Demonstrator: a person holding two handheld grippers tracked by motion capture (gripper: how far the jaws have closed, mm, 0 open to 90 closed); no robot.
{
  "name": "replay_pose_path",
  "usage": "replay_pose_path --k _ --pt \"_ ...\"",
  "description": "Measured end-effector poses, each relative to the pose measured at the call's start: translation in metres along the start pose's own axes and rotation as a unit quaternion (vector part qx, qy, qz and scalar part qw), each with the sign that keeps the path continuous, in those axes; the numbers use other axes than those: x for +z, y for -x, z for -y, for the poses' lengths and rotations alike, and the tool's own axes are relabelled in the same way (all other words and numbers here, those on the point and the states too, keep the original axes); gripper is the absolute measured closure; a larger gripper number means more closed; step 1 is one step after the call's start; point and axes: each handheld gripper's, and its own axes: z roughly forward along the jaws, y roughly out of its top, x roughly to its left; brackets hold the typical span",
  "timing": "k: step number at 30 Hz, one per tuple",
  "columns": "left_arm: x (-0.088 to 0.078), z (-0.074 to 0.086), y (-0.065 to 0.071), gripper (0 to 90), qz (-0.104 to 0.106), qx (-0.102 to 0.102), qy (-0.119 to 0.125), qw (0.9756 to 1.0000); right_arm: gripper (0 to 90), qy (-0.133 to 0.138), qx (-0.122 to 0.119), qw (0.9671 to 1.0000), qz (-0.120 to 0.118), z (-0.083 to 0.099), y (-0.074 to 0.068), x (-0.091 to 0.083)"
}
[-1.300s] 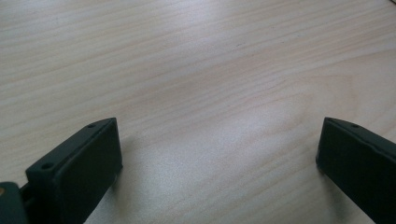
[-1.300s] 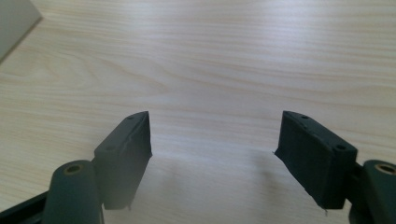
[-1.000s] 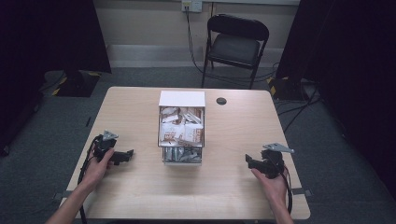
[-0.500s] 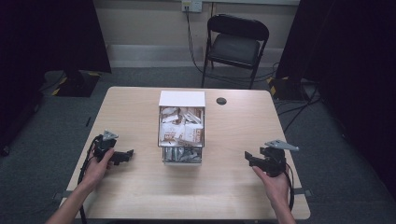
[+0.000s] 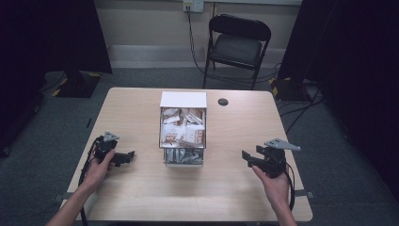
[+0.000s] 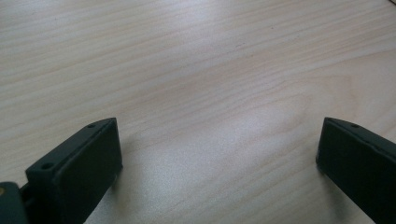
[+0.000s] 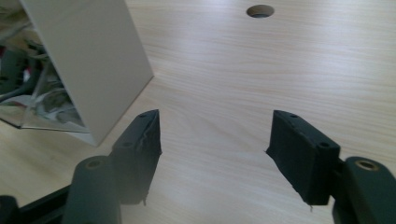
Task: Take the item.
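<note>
The right gripper (image 5: 245, 157), jaws apart and just closing on nothing, hovers right of the box (image 5: 183, 129) of packets at mid-table. The left gripper (image 5: 129, 156) rests wide open, empty, left of it.

Soft overhead light brightens the table (image 5: 141, 197); its surroundings fall into darkness. Between both tongs' blurred black jaws, pale glare sheens the wood.
</note>
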Motion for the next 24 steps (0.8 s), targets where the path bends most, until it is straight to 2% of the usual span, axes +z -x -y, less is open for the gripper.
replay_pose_path --k 10,17,20,24 --pt "0.000 0.000 0.000 0.0 0.001 0.000 0.000 1.0000 37.5 0.011 -0.009 0.9994 -0.031 -0.016 -0.013 -0.005" --pt "0.000 0.000 0.000 0.0 0.000 0.000 0.000 1.0000 38.4 0.043 -0.019 0.9974 -0.055 -0.038 -0.032 -0.017" --pt "0.000 0.000 0.000 0.0 0.000 0.000 0.000 1.0000 38.9 0.040 -0.025 0.9967 -0.066 -0.050 -0.041 -0.019" --pt "0.000 0.000 0.000 0.0 0.001 0.000 0.000 1.0000 41.8 0.051 -0.030 0.9956 -0.073 -0.060 -0.052 -0.021"
